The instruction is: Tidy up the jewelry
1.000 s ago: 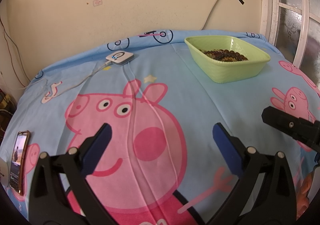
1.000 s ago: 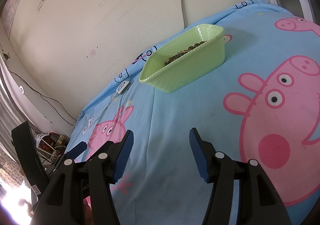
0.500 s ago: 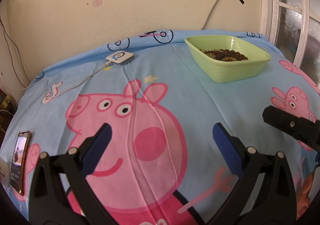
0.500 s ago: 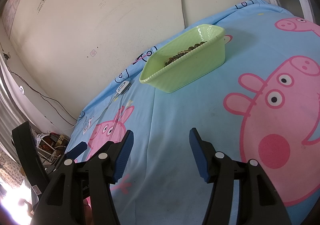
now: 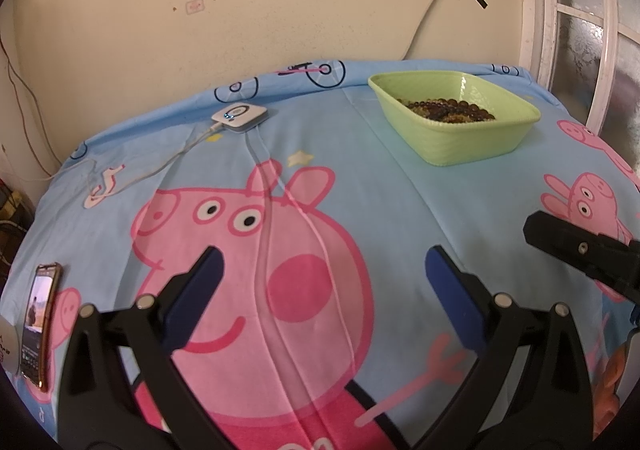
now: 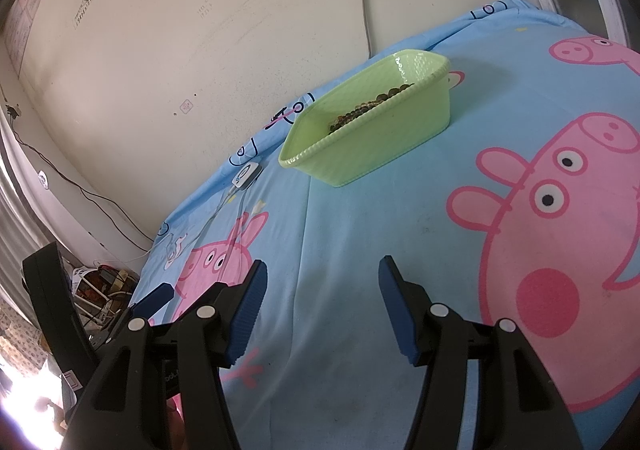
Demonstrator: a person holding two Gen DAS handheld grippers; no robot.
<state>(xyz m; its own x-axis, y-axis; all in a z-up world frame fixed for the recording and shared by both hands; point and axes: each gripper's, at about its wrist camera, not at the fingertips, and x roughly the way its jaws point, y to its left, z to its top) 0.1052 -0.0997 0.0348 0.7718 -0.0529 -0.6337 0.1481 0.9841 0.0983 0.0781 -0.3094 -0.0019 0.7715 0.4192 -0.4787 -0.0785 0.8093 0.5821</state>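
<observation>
No text can be read with certainty. The wall [image 6: 160, 62] bears faint stencilled marks and a pasted sheet at its left edge, all too blurred to make out. The phone [image 5: 38, 320] screen shows small illegible characters. The white puck [image 5: 239, 116] carries only a ring mark.

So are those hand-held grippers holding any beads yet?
No. The left hand-held gripper and right hand-held gripper are open and empty; the beads sit in the green basket.

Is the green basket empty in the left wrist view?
No, the green basket holds a heap of dark and amber beads across its bottom.
</observation>
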